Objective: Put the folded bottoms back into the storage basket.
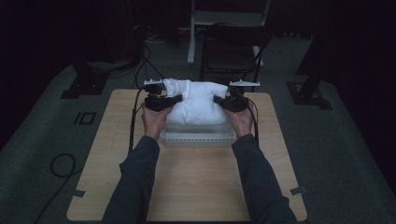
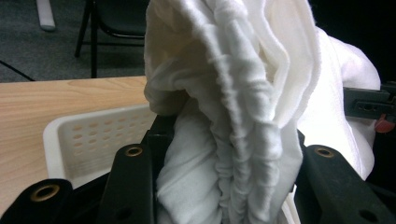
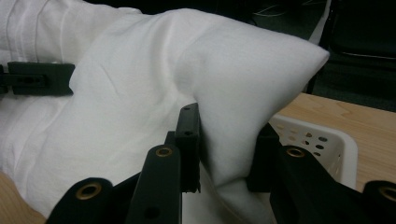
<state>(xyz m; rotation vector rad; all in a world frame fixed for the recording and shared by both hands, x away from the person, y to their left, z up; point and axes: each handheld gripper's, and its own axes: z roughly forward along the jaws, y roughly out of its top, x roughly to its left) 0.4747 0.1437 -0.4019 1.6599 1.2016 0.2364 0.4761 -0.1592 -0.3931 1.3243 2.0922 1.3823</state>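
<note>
While both of the person's forearms reach in from the near edge of the wooden table (image 1: 196,182), the two grippers hold a white pillow (image 1: 198,103) between them, one at each end. In the high view the left gripper (image 1: 175,100) bites the pillow's left end and the right gripper (image 1: 218,100) its right end, and the pillow sits just above a white perforated plastic basket (image 1: 198,136) that stands on the far half of the table; whether its underside touches the basket rim cannot be told.

In the left gripper view, the left gripper's (image 2: 224,168) jaws are closed narrowly on a bunched, gathered fold of the pillow's (image 2: 233,93) cloth, which rises in ridges between them. The basket's (image 2: 88,140) holed wall lies just behind and to the left, and the other gripper is seen at the far right edge, clamped to the cloth.

In the right gripper view, the right gripper (image 3: 229,154) pinches a corner of the pillow (image 3: 140,93), the fabric squeezed between the two black jaws and swelling out above them. The basket's (image 3: 322,140) corner shows just to the right on the table, and the left gripper's jaw grips the cloth at the far left.

Beyond the table stands a dark folding chair (image 1: 231,53) on the grey floor.
</note>
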